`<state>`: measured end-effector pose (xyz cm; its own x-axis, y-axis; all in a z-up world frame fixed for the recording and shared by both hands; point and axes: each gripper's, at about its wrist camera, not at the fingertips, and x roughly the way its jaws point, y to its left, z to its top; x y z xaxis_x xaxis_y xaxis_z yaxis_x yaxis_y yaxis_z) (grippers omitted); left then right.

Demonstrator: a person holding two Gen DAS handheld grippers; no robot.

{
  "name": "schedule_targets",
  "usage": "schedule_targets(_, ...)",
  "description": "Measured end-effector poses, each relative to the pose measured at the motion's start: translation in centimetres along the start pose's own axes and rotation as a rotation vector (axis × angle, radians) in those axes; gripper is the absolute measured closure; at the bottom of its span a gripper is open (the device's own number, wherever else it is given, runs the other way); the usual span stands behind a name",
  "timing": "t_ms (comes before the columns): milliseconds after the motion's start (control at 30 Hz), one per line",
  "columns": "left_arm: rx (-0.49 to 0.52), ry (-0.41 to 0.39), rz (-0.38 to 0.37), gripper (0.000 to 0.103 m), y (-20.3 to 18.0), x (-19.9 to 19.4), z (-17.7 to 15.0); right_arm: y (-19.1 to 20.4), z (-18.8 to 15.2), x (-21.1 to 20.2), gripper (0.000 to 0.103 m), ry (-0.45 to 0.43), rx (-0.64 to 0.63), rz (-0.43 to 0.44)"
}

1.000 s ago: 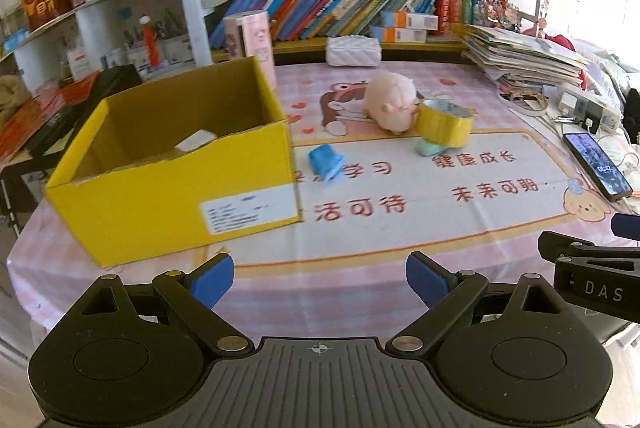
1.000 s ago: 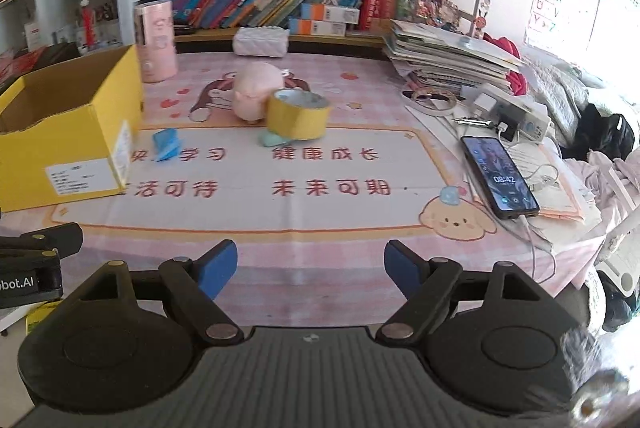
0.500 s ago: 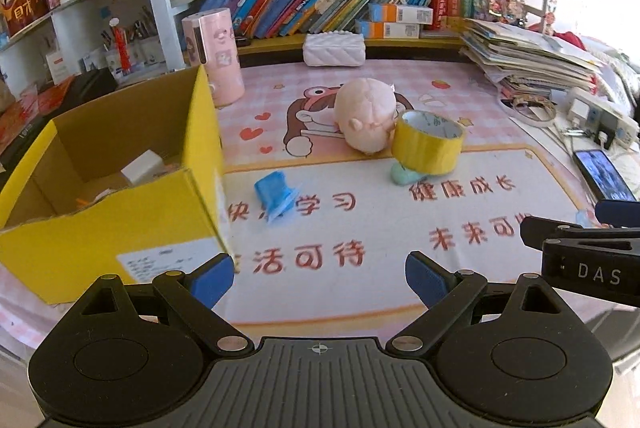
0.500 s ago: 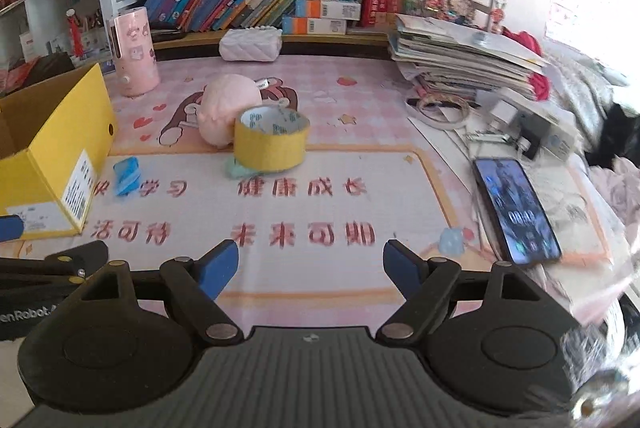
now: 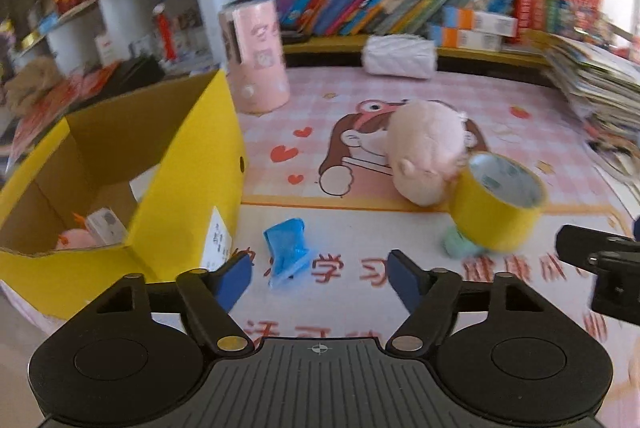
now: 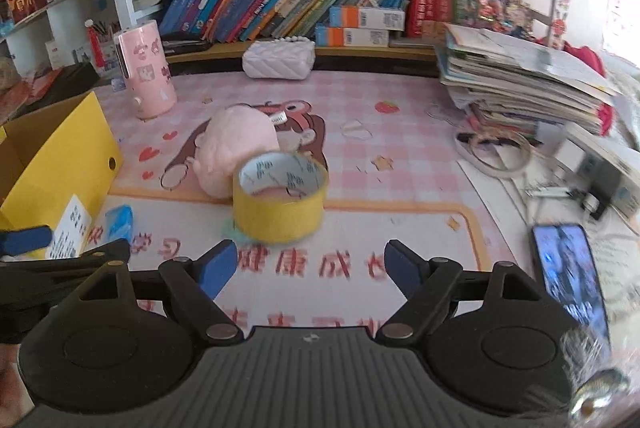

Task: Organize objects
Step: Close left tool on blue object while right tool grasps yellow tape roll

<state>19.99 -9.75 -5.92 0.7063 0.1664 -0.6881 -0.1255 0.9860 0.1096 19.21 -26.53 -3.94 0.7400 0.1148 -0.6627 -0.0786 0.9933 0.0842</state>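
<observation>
My left claw (image 5: 319,278): wide, empty, above blue packet (image 5: 287,246).
My right claw (image 6: 306,268): wide, empty, facing tape roll (image 6: 280,202).
Done: some items in yellow box (image 5: 192,196) at surface's left edge.
Left: packet, tape, pink plush (image 6: 236,150).

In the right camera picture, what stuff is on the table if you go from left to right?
Yellow box → blue packet → pink plush toy → yellow tape roll → stack of magazines → phone.
</observation>
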Motion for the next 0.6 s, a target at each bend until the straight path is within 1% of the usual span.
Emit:
schedule_targets(100,-0.03,0.018,0.059,0.038,-0.6,1.9,0.6,-0.2,1.3,1.3,0.023,-0.009,0.0,0.03)
schedule_targets(200,-0.044,0.025,0.127,0.04,-1.0,3.6,1.1,-0.5,2.2,2.5,0.02,-0.01,-0.001,0.054)
schedule_targets(267,-0.058,0.037,0.155,0.042,-0.9,4.6,1.5,-0.7,2.8,3.4,0.019,-0.004,0.003,0.066)
schedule_targets(300,-0.063,0.044,0.162,0.043,-0.9,5.0,1.6,-0.9,3.0,3.8,0.017,-0.001,0.008,0.071)
schedule_targets(333,-0.068,0.056,0.169,0.046,-0.8,5.5,1.7,-1.0,3.2,4.3,0.016,0.003,0.014,0.075)
schedule_targets(467,-0.092,0.096,0.176,0.049,-0.6,6.9,1.8,-1.4,3.9,5.8,0.014,0.024,0.032,0.105)
schedule_targets(500,-0.101,0.106,0.176,0.053,-0.5,7.2,1.8,-1.4,4.1,6.2,0.014,0.028,0.031,0.111)
schedule_targets(533,-0.11,0.119,0.172,0.055,-0.4,7.4,1.7,-1.4,4.2,6.5,0.014,0.031,0.03,0.116)
schedule_targets(600,-0.125,0.114,0.168,0.061,-0.2,7.5,1.7,-1.2,4.3,7.1,0.012,0.041,0.024,0.127)
